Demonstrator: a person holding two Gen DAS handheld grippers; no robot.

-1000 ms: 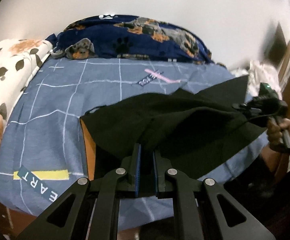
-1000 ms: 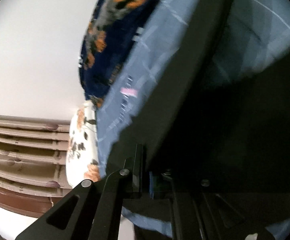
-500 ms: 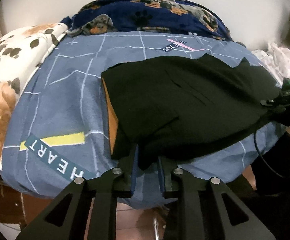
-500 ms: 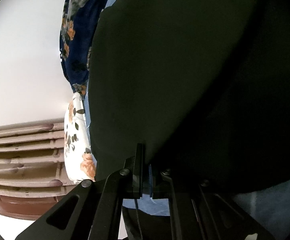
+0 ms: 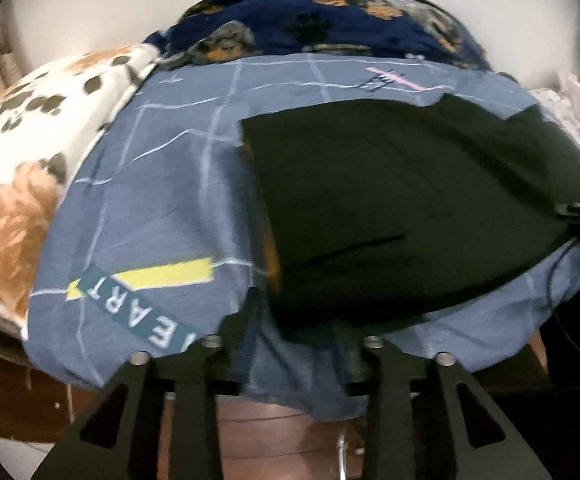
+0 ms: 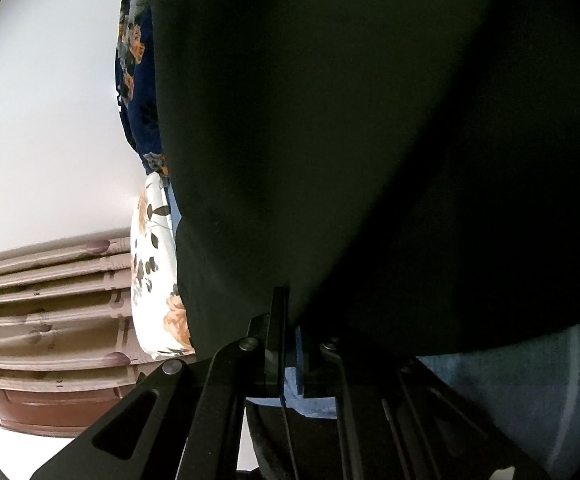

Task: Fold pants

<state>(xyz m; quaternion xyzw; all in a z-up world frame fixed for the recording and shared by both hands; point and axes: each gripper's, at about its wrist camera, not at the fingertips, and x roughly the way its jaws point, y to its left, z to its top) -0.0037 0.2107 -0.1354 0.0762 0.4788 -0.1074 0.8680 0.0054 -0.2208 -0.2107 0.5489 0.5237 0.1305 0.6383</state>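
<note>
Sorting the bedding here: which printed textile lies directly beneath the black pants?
The blue grid-lined sheet with the "HEART" label; the floral quilt sits left, the navy dog-print blanket behind the pants.

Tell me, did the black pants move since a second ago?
Yes. The black pants dropped from midair to lie flat on the blue bedsheet, and the left gripper let go.

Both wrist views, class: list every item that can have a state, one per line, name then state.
black pants: folded, lying flat on the bed.
left gripper: open, fingers apart at the pants' near edge.
right gripper: shut on the pants' edge.
blue bedsheet: spread, hanging over the bed edge.
</note>
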